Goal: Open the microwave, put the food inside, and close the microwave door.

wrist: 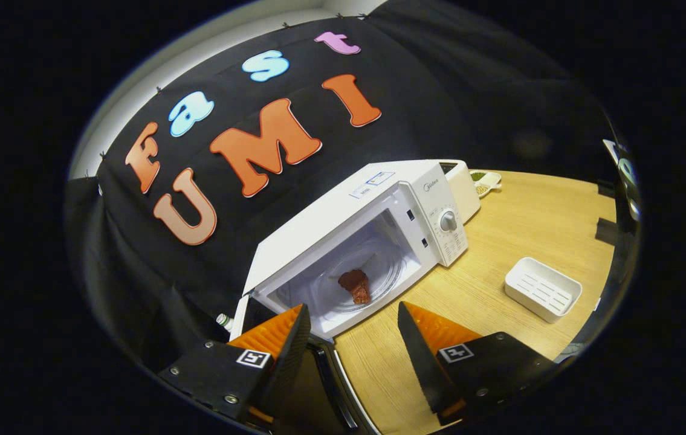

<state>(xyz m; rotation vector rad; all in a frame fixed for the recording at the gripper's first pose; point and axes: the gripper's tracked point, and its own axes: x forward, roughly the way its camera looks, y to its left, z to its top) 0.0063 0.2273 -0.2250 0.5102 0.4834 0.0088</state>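
The microwave [373,235] stands open on the counter [518,223], the food [356,285] on its turntable. The hand-held gripper [352,329] is wide and empty beside the door [324,374]; only closing seems left.

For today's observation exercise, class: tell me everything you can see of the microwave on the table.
The microwave is a white box, seemingly painted metal and plastic, standing upright on the wooden table before the black cloth wall. Its control panel carries a round dial above small buttons. The door hangs open, by the fingers. Inside, a reddish-brown piece of food lies on the clear glass turntable. The gripper is open, holding nothing.
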